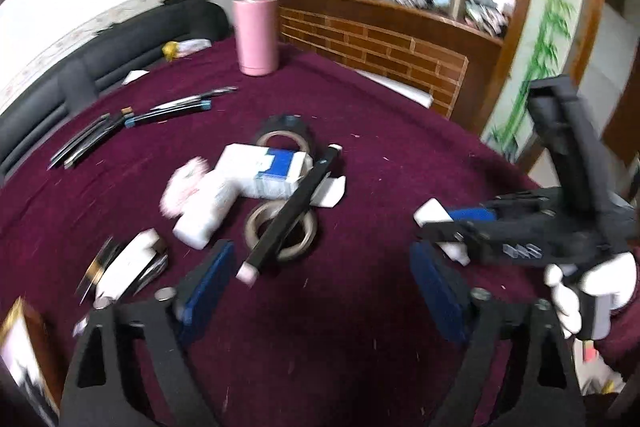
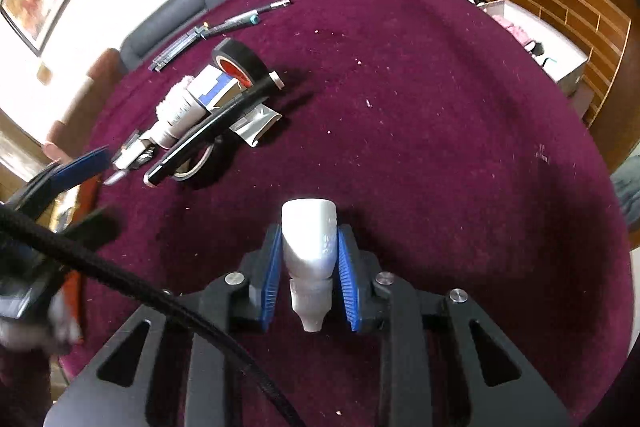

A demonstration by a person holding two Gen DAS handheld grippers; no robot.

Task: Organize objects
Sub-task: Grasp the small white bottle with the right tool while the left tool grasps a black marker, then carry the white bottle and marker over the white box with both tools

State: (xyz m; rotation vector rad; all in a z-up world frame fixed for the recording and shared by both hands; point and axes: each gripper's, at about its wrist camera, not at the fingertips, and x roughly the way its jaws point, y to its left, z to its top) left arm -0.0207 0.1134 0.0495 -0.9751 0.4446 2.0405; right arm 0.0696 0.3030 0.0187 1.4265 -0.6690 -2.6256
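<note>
Between the right gripper (image 2: 308,267) pads sits a white tube (image 2: 308,247), clamped, long axis along the fingers, cap toward the wrist. Left gripper (image 1: 320,291) gapes empty; the heap, black bar (image 1: 292,211) on 2 tape rolls (image 1: 280,231), lies just ahead, nearer it.

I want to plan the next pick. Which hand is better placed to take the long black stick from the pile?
Left. The left gripper is open and empty, with the long black stick just ahead of its fingers. The right gripper already holds a small white tube, away from the pile.
</note>
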